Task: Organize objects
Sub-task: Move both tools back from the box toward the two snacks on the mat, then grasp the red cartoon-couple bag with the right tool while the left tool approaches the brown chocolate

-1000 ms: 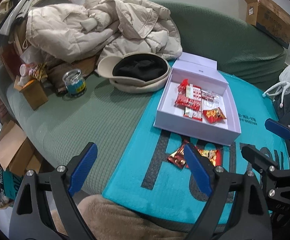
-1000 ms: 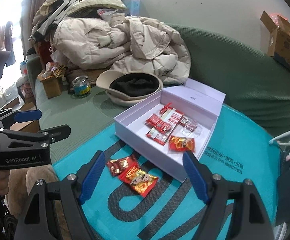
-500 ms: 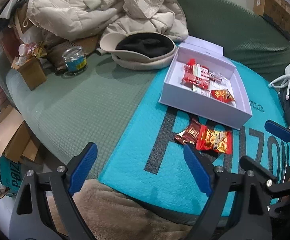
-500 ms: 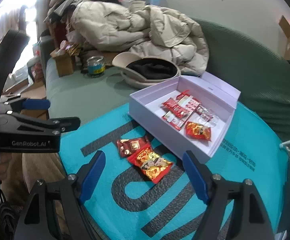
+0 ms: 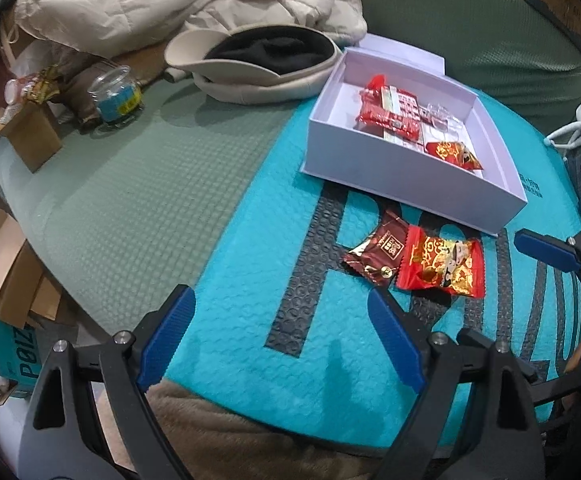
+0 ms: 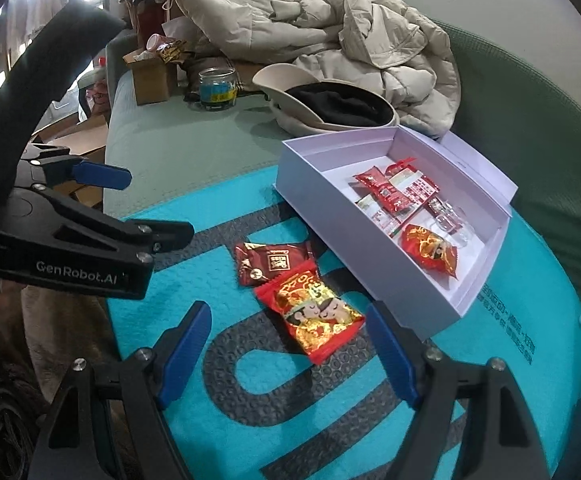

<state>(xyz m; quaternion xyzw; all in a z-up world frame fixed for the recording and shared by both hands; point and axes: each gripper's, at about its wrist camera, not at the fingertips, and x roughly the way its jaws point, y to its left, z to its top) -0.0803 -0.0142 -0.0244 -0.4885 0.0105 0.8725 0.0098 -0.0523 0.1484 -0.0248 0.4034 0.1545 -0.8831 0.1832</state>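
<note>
A shallow white box (image 6: 322, 196) sits open on a teal padded mat (image 6: 226, 408), its lid (image 5: 402, 54) folded back; inside lie a few red snack packets (image 6: 394, 190), some clear wrappers (image 6: 452, 222) and one red-and-gold candy packet (image 6: 432, 252); I cannot count the red ones surely. Just outside the box's near wall lie two loose sweets, touching: a dark brown packet (image 6: 272, 262) with writing too small to read, and a red-and-gold packet (image 6: 316, 314) printed with cartoon figures. The left gripper (image 6: 154, 208) reads "GenRobot.AI"; its fingers stand wide, holding nothing; the right gripper (image 6: 288, 352) gapes wide too, empty, the red-and-gold sweet just ahead of its tips. A carton (image 5: 6, 360) beside the sofa shows "POIZ".
</note>
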